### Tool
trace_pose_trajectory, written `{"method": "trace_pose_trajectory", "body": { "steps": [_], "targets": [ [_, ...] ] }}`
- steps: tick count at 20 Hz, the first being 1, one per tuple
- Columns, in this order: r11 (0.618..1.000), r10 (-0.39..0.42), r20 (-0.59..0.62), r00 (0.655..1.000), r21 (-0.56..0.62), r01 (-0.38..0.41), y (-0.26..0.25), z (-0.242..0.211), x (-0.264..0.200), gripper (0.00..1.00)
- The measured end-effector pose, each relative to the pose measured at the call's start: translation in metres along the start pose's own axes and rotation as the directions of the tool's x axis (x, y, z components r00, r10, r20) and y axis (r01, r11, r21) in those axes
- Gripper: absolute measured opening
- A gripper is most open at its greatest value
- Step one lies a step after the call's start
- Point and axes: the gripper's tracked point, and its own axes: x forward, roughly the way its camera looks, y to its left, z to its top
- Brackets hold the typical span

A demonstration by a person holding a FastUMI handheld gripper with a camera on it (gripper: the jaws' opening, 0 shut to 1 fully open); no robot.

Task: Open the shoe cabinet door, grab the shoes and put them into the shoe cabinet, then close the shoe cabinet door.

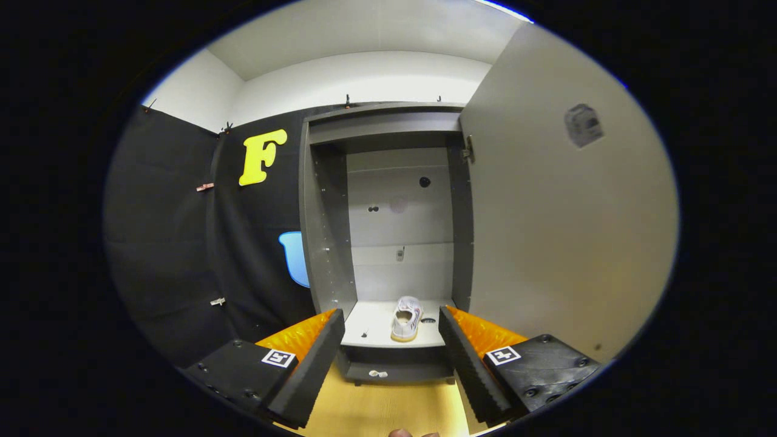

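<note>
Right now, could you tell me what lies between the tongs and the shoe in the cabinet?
In the gripper view, the open tongs hold nothing; ahead lie bare wooden floor, the cabinet's dark base and pale shelf leading to the shoe.

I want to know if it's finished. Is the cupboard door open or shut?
Open. The door is swung wide, showing a shoe inside the cupboard. The open gripper holds nothing.

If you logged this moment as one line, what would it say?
gripper: open, empty | shoe: on cabinet floor | door: open | left to do: close door
</note>
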Motion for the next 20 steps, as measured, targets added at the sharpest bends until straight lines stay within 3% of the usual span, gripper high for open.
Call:
{"method": "trace_pose_trajectory", "body": {
  "steps": [7, 14, 20],
  "targets": [
    [1.0, -0.023, -0.004, 1.0, -0.006, 0.022, -0.035, -0.008, -0.089, 0.98],
    [0.961, -0.271, -0.01, 0.963, 0.059, 0.271, -0.163, -0.004, -0.146, 0.98],
    [0.916, -0.401, -0.041, 0.915, 0.005, 0.402, -0.256, -0.03, -0.124, 0.98]
  ]
}}
